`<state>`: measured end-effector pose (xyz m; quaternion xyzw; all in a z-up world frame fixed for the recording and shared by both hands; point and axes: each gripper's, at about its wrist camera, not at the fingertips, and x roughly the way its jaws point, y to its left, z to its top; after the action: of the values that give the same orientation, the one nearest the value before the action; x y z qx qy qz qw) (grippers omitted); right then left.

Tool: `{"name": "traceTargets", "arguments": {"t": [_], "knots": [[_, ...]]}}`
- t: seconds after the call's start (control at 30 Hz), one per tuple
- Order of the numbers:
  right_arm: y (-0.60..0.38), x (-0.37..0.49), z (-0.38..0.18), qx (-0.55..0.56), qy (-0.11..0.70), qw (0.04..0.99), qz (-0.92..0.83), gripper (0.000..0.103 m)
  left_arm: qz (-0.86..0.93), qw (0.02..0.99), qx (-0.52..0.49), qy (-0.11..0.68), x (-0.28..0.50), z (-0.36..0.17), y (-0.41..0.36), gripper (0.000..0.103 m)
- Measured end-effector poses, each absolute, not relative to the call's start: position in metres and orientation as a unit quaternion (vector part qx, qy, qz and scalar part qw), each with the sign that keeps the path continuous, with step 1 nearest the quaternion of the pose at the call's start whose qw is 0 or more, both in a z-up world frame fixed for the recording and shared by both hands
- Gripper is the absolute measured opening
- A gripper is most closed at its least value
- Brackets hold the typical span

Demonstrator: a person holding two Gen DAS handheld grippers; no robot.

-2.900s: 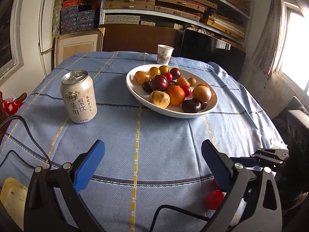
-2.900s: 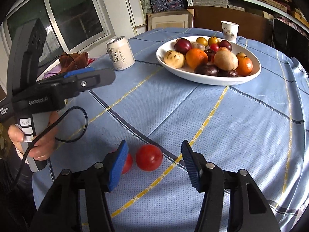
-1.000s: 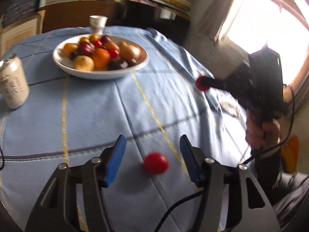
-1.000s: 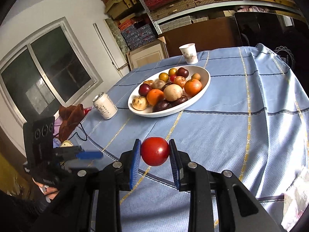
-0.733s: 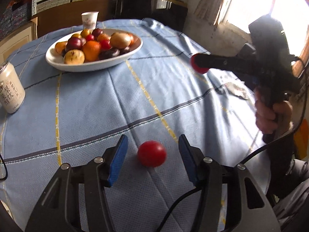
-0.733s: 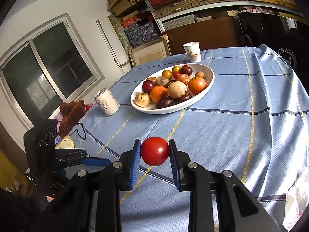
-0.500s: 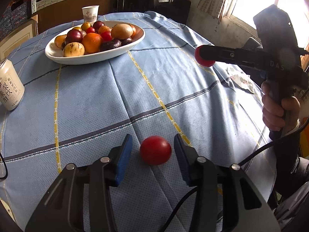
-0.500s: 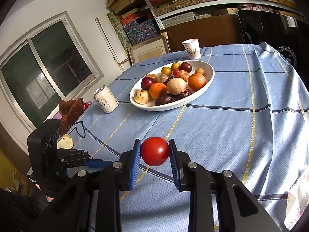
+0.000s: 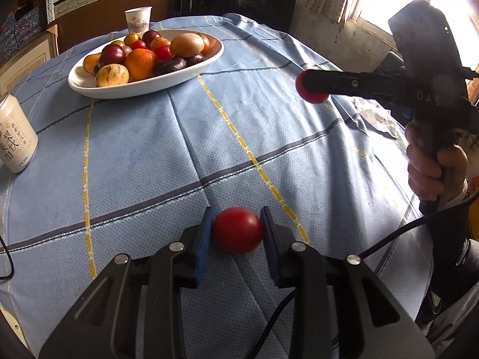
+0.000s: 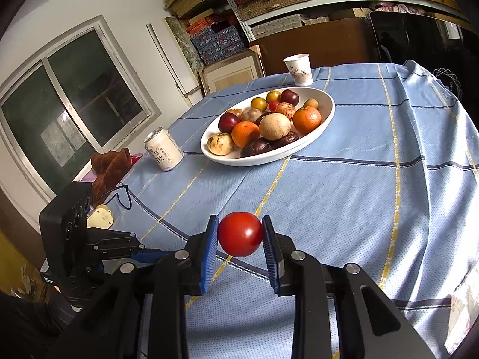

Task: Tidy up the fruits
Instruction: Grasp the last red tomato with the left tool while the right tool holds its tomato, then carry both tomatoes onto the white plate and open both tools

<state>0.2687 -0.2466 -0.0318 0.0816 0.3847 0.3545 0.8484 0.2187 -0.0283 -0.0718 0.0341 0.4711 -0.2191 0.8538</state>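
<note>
Our blue checked tablecloth carries the white fruit bowl toward its far edge, drink can beside it. Our right gripper holds one red tomato pinched aloft. The change: our left gripper, spread a moment ago, has now closed its pads onto the second red tomato at the near edge. We judge both ready for the bowl.

One red tomato lies on the blue cloth, pinched between blue pads. A second red tomato, glossy and round, is held up off the cloth between pads. The white oval plate of mixed fruit sits well beyond both.
</note>
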Motion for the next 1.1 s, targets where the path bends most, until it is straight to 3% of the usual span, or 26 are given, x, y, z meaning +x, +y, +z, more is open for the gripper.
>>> {"name": "traceTargets", "arguments": {"t": [0.43, 0.73, 1.1], "knots": [[-0.225, 0.280, -0.037, 0.074, 0.382, 0.842, 0.375, 0.030, -0.242, 0.874, -0.054, 0.418, 0.219, -0.016, 0.022, 0.031], [-0.194, 0.352, 0.004, 0.076, 0.333, 0.886, 0.315, 0.030, -0.143, 0.908, -0.055, 0.390, 0.321, 0.045, 0.050, 0.031], [-0.150, 0.450, -0.023, 0.014, 0.379, 0.887, 0.262, 0.030, -0.043, 0.898, -0.032, 0.437, 0.461, -0.002, 0.043, 0.031]]}}
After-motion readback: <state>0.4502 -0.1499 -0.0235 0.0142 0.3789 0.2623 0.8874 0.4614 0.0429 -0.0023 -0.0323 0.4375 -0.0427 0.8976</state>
